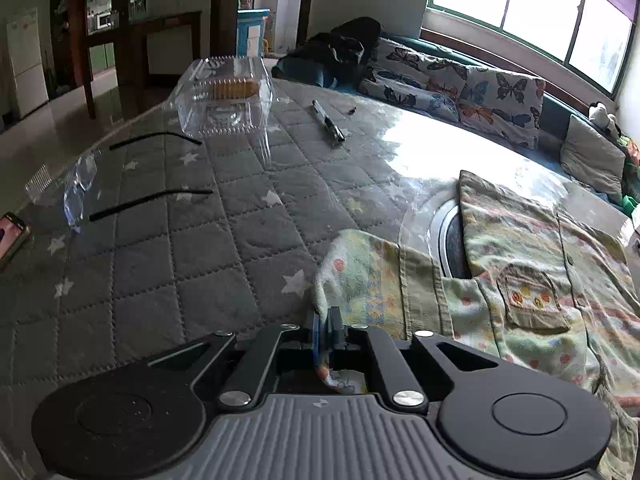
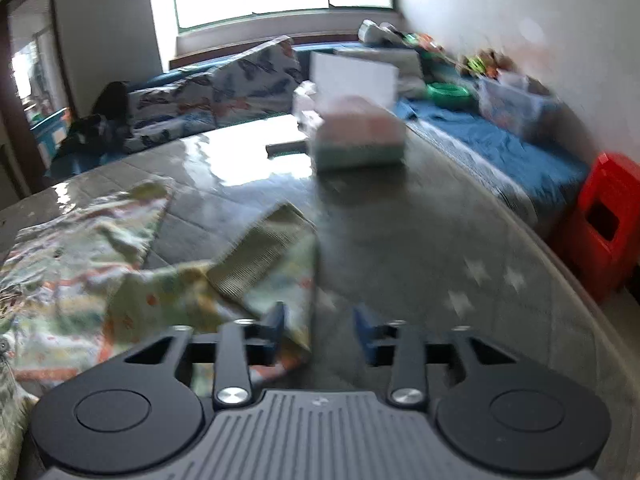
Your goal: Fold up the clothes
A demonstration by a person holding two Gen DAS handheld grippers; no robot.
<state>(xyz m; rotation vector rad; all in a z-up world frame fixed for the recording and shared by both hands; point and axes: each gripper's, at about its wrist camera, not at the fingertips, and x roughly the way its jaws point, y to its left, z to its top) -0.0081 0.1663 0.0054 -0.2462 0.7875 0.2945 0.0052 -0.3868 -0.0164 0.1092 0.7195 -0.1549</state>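
Observation:
A small pale green patterned shirt (image 1: 520,264) with a chest pocket lies spread on the grey quilted table cover (image 1: 200,248). My left gripper (image 1: 326,322) is shut on the edge of the shirt's sleeve (image 1: 360,276) at its left side. In the right wrist view, which is blurred, the same shirt (image 2: 100,272) lies at the left with its ribbed cuff (image 2: 264,256) just ahead. My right gripper (image 2: 320,324) is open, its left finger beside the sleeve edge, holding nothing.
A clear plastic food box (image 1: 224,100), clear glasses (image 1: 80,192), a phone (image 1: 12,236) and a dark tool (image 1: 330,124) lie on the table. A tissue box (image 2: 360,136) stands ahead of the right gripper. A red stool (image 2: 604,224) stands beside the table. A butterfly-print sofa (image 1: 460,88) runs behind.

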